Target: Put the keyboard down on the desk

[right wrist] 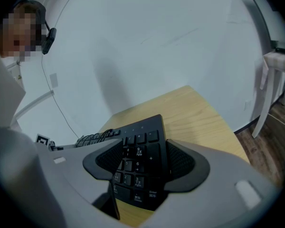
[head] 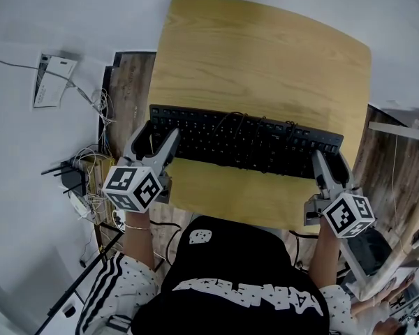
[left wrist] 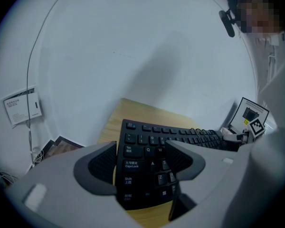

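White walls round a wooden bench point(head: 265, 47). Noted keyboard point(head: 244, 142) lying across bench's near half, long axis left-right. Found left gripper point(head: 159, 130) at keyboard's left end, right gripper point(head: 329, 160) at its right; both jaws spread, pinching nothing.

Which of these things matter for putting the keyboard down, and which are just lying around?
In the job: black keyboard, wooden desk, left gripper, right gripper.
Just lying about: tangle of cables, paper tag, both left of the desk.
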Action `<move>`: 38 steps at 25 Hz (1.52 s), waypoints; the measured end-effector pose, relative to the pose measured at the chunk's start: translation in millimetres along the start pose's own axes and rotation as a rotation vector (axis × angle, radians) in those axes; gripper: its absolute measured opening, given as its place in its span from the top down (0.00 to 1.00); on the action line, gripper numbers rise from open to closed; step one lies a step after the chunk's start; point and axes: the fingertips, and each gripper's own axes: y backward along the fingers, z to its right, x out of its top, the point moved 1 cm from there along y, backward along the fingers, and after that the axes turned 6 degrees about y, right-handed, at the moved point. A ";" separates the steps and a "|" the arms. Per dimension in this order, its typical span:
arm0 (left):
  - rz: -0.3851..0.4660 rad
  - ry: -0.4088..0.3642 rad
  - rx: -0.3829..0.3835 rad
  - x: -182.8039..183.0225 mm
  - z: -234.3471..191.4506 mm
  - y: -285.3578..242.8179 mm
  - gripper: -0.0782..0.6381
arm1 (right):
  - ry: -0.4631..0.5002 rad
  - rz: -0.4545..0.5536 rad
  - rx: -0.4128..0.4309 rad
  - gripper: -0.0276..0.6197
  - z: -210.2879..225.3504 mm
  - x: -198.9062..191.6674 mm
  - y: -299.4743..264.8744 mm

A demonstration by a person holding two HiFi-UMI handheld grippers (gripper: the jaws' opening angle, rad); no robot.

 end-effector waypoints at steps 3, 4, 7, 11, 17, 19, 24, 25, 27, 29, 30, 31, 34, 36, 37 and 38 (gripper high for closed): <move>-0.007 -0.002 0.003 -0.8 -0.1 -0.1 0.47 | -0.005 -0.012 0.001 0.51 0.4 -1.6 -0.9; -0.009 -0.002 0.004 -1.2 -0.4 -0.3 0.47 | -0.006 -0.016 0.002 0.51 0.4 -1.9 -1.4; -0.014 0.001 0.004 -3.0 -1.1 -1.3 0.47 | -0.004 -0.013 -0.003 0.51 1.9 -2.3 -2.3; -0.019 0.005 0.003 -4.9 -2.0 -3.1 0.47 | -0.004 -0.013 -0.005 0.51 3.2 -3.2 -3.7; -0.029 0.010 0.006 -6.6 -3.1 -4.7 0.47 | -0.008 -0.021 -0.011 0.51 3.5 -5.1 -4.3; -0.031 0.010 0.006 -7.1 -3.3 -4.9 0.47 | -0.008 -0.024 -0.014 0.51 3.8 -6.0 -4.3; -0.038 0.008 0.007 -7.6 -4.1 -6.4 0.47 | -0.016 -0.032 -0.021 0.51 4.1 -8.4 -5.1; -0.039 0.009 0.007 -8.3 -4.1 -6.8 0.47 | -0.016 -0.033 -0.022 0.51 4.6 -8.8 -4.9; -0.040 0.008 0.007 -9.6 -4.1 -7.4 0.47 | -0.016 -0.034 -0.024 0.51 5.4 -9.7 -5.0; -0.042 0.007 0.009 -9.9 -4.1 -8.1 0.47 | -0.018 -0.035 -0.024 0.50 6.2 -10.7 -5.7; -0.043 0.006 0.009 -9.9 -4.1 -8.3 0.47 | -0.019 -0.037 -0.025 0.50 6.6 -11.1 -6.0; -0.044 0.006 0.010 -10.1 -4.3 -8.5 0.47 | -0.019 -0.039 -0.025 0.50 6.8 -11.6 -6.4; -0.052 0.008 0.015 -11.1 -5.5 -9.5 0.47 | -0.024 -0.048 -0.025 0.50 6.9 -13.0 -8.1; -0.055 0.009 0.019 -11.3 -5.8 -10.3 0.47 | -0.025 -0.056 -0.028 0.50 7.3 -13.2 -9.3; -0.056 0.009 0.020 -11.4 -5.9 -10.5 0.47 | -0.025 -0.059 -0.029 0.50 7.4 -13.0 -9.9; -0.057 0.010 0.021 -11.6 -6.1 -10.5 0.47 | -0.025 -0.062 -0.029 0.50 7.5 -12.9 -10.4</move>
